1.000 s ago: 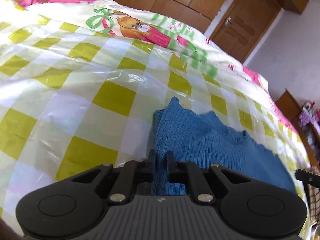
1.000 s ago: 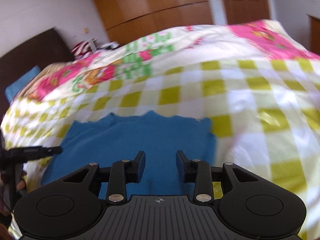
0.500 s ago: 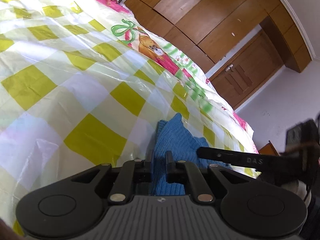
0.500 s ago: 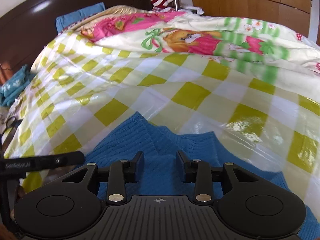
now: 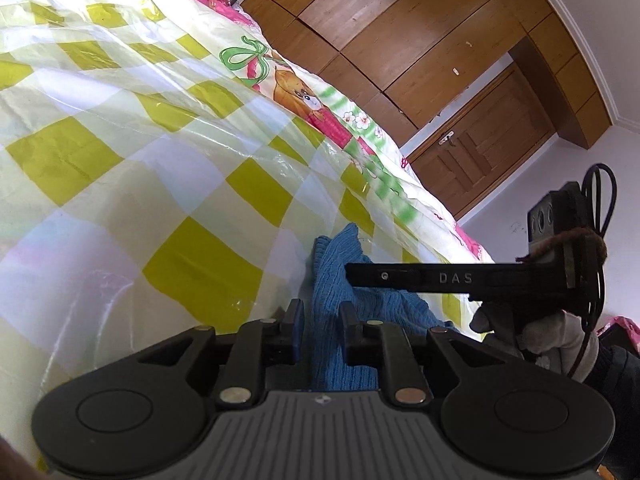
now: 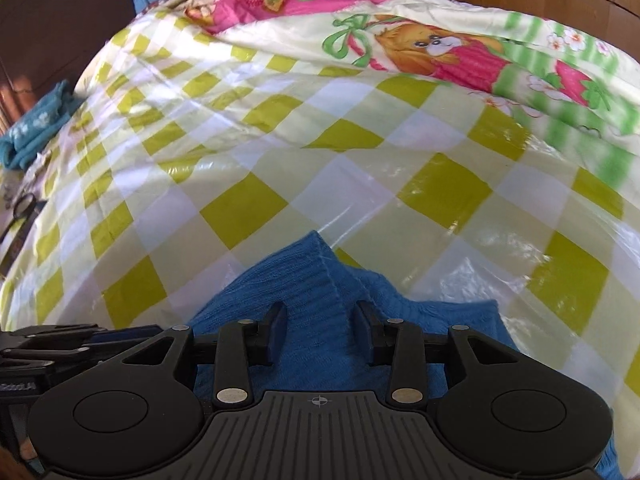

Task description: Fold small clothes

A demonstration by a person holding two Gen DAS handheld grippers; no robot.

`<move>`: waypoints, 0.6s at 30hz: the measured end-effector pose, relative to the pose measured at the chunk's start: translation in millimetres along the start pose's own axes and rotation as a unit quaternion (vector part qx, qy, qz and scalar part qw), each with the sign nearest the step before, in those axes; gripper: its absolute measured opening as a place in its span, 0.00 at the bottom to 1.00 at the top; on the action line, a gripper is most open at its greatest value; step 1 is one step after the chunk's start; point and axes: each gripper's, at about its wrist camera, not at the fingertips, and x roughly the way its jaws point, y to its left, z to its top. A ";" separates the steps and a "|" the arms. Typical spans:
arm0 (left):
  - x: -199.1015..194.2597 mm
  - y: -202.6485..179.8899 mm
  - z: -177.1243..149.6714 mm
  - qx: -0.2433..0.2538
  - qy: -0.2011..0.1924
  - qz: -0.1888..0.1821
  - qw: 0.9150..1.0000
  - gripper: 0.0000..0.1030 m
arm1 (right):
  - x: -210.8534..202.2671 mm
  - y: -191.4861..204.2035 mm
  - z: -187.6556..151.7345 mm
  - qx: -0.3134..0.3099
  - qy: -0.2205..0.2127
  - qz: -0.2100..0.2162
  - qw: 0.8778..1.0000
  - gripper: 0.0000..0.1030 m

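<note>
Blue knit point(image 5: 340, 280) laid on checked sheet point(image 5: 120, 168), bunched edge raised between both grippers. Left gripper point(image 5: 320, 318) pinched on knit fold, fabric filling narrow gap between fingers. Right gripper point(image 6: 321, 322) spread, knit point(image 6: 320, 280) lying between and beneath fingers, peak pointing forward; contact not discernible. Cartoon quilt point(image 6: 440, 48) seen beyond sheet.

A bed covered by a glossy yellow-and-white checked sheet point(image 6: 280, 152) carries a blue knit garment point(image 6: 320, 320) lying right at the right gripper point(image 6: 320, 328), and a cartoon-print quilt point(image 6: 460, 52) heaped well beyond it.
</note>
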 end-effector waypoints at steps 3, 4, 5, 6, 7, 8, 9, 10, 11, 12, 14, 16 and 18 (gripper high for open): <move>-0.6 -0.3 -0.2 0.002 -0.002 -0.005 1.000 0.35 | -1.1 0.5 4.4 0.005 0.001 0.007 1.000 0.13; -1.2 -0.3 -0.3 0.000 -0.003 -0.007 1.000 0.36 | -2.5 1.1 5.2 0.006 0.002 0.010 1.000 0.06; -2.2 0.7 -0.3 -0.002 -0.004 -0.009 1.000 0.36 | -4.5 2.6 5.8 0.006 0.002 0.012 1.000 0.03; -3.2 1.6 0.0 -0.005 -0.007 -0.010 1.000 0.36 | -7.6 5.1 6.3 0.003 -0.002 0.012 1.000 0.02; -5.4 2.7 0.5 -0.008 -0.012 -0.010 1.000 0.36 | -11.6 7.9 7.2 0.001 -0.009 0.008 1.000 0.02; -7.7 3.4 1.4 -0.010 -0.019 -0.010 1.000 0.37 | -15.9 11.7 9.2 -0.001 -0.018 0.008 1.000 0.02; -10.0 3.9 2.0 -0.010 -0.025 -0.010 1.000 0.38 | -21.3 15.1 12.5 -0.002 -0.030 0.010 0.999 0.02; -12.6 4.6 1.6 -0.010 -0.031 -0.008 0.999 0.42 | -26.1 17.5 16.6 -0.001 -0.042 0.013 0.999 0.02; -13.2 5.0 1.5 -0.010 -0.033 -0.008 0.999 0.44 | -28.6 19.8 21.7 -0.001 -0.050 0.017 0.999 0.02; -12.8 5.2 1.5 -0.011 -0.032 -0.008 0.999 0.44 | -28.3 22.2 27.7 -0.003 -0.055 0.018 0.998 0.02; -11.8 3.4 0.7 -0.004 -0.031 -0.004 0.999 0.45 | -18.2 24.7 35.3 0.002 -0.055 0.006 0.998 0.02; -9.5 -0.4 -1.1 0.010 -0.027 -0.003 1.000 0.48 | -4.7 23.8 36.3 0.013 -0.041 -0.007 0.999 0.06; -6.7 -4.6 -3.2 0.025 -0.020 0.003 0.999 0.49 | -8.9 22.4 30.9 0.019 -0.058 -0.036 0.997 0.11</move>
